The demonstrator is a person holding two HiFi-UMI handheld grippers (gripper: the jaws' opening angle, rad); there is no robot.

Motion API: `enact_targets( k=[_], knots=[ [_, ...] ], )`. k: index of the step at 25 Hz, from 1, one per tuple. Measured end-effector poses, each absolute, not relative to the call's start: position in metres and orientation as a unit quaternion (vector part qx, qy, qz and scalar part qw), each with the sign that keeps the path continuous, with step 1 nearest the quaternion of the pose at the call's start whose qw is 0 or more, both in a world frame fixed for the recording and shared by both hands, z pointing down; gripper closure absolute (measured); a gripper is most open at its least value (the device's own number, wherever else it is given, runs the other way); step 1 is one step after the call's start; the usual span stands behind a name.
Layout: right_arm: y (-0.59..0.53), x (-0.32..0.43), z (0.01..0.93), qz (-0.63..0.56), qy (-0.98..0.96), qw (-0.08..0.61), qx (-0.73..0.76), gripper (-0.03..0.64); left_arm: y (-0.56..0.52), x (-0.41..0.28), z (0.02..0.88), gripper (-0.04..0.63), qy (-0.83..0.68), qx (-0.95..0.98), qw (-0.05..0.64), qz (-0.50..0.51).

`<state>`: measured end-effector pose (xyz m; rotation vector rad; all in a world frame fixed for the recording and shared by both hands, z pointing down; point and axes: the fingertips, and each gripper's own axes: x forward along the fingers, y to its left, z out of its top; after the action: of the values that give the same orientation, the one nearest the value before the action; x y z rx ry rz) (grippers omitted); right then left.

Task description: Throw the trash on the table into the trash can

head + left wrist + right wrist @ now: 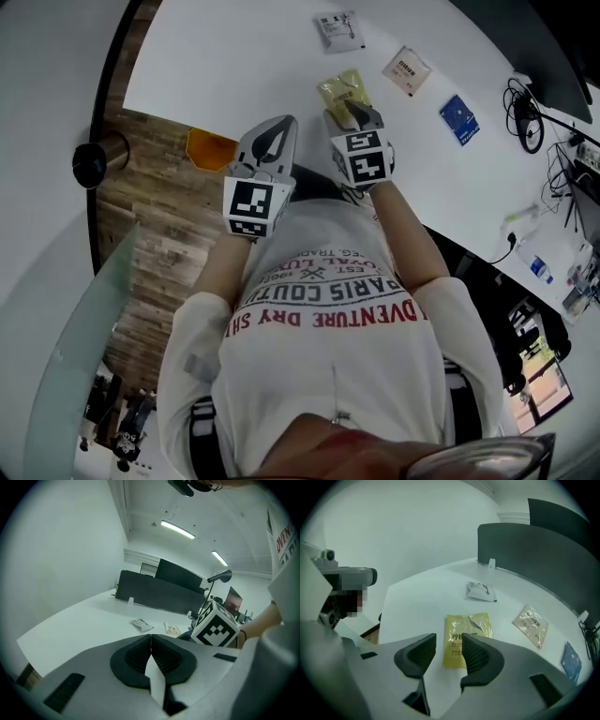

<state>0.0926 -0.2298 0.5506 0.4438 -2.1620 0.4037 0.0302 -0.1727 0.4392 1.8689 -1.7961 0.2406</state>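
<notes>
A torn yellow packet (339, 89) (474, 625) lies flat on the white table (234, 56). My right gripper (357, 112) (448, 641) hovers just over its near end, tilted down, jaws open, with the packet's near edge showing between the pads and nothing gripped. To its left, near the table's front edge, my left gripper (280, 125) (151, 640) is shut, its pads meeting at the tips with no object seen in them. An orange container (209, 148) sits on the wooden floor by the table's edge.
More trash lies farther out on the table: a grey-white packet (339, 30) (481, 590), a beige packet (407, 70) (530, 623) and a blue packet (459, 119) (571, 660). A dark divider (534, 545) lines the far side. Cables (521, 117) lie at the right.
</notes>
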Motion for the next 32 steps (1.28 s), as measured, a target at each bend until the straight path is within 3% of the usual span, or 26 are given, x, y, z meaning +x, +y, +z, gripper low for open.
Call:
enact_targets(
  k=[6,9,11,13,23,27,32],
  knots=[
    [-0.240,0.091,0.570,0.173,-0.845,0.461,0.208,0.451,-0.169,0.018,0.464,0.572,-0.662,0.684,0.288,0.104],
    [-0.238,0.088,0.570,0.167,-0.847,0.466,0.193,0.485,-0.167,0.014,0.466,0.572,-0.669,0.678,0.289,0.098],
    [-0.232,0.084,0.570,0.165,-0.848,0.476,0.167,0.557,-0.162,0.014,0.467,0.572,-0.674,0.672,0.294,0.094],
    [-0.227,0.080,0.570,0.162,-0.847,0.483,0.150,0.581,-0.158,0.017,0.467,0.572,-0.677,0.666,0.299,0.092],
    [-0.185,0.044,0.527,0.136,-0.896,0.417,0.063,0.589,-0.105,0.008,0.454,0.572,-0.749,0.593,0.287,0.063],
    [-0.136,0.005,0.506,0.109,-0.919,0.379,-0.016,0.589,-0.057,-0.007,0.455,0.572,-0.795,0.531,0.290,0.046],
    [-0.038,-0.047,0.510,0.090,-0.908,0.382,-0.148,0.589,0.034,-0.044,0.467,0.572,-0.858,0.412,0.305,0.025]
  ],
)
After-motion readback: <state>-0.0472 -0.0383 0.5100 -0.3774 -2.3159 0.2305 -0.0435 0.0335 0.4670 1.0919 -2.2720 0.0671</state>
